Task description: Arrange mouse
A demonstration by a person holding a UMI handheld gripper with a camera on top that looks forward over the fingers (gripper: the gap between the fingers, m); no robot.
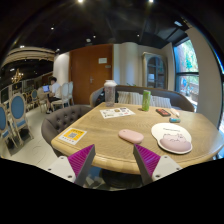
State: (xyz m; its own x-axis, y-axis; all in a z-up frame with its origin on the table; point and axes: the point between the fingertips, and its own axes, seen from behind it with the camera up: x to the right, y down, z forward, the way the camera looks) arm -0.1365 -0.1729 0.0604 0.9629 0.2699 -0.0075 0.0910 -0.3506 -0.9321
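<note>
A pale pink mouse (131,135) lies on the round wooden table (110,130), just ahead of my fingers and slightly right of the middle. To its right sits a round white mouse pad (175,141) with a pink patch on it. My gripper (113,160) is open and empty, held near the table's front edge, its magenta pads (82,159) spread wide apart. Nothing is between them.
On the table are a yellow booklet (72,135) at the left, a white sheet (117,112) at the far side, a green bottle (146,100) and small items (166,112) at the far right. A grey armchair (60,122) stands left, a sofa (135,97) behind.
</note>
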